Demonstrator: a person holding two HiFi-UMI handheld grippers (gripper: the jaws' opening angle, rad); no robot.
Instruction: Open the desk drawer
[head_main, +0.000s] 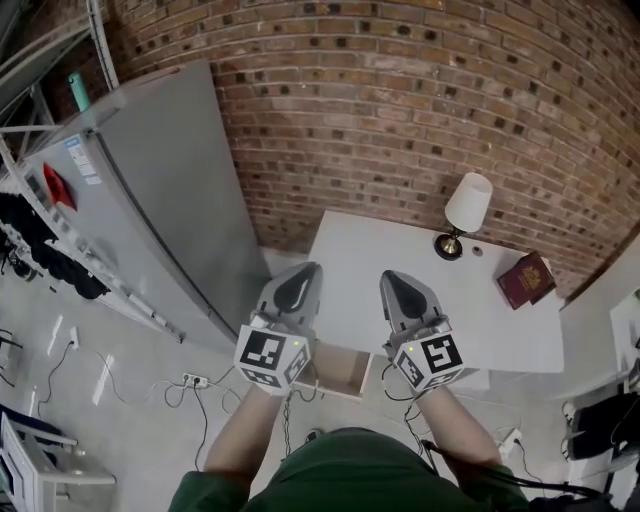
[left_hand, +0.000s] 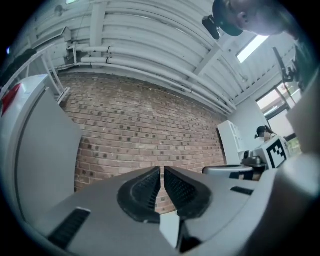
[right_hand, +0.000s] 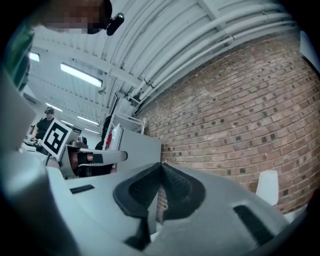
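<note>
The white desk (head_main: 500, 330) stands against the brick wall. Its drawer (head_main: 340, 372) juts out from the front edge, with a tan inside showing below my hands. My left gripper (head_main: 305, 272) (left_hand: 162, 170) and right gripper (head_main: 392, 278) (right_hand: 160, 165) hang side by side above the desk's front left part, well over the drawer and pointing at the wall. Both are shut with nothing between the ribbed pads. In the two gripper views I see only brick wall and ceiling past the jaws; the desk and drawer are out of sight there.
A white-shaded lamp (head_main: 466, 212) and a dark red book (head_main: 527, 280) sit on the desk's far right. A tall grey cabinet (head_main: 150, 180) stands close to the desk's left. A power strip (head_main: 195, 380) and cables lie on the floor. White furniture (head_main: 600, 330) is at the right.
</note>
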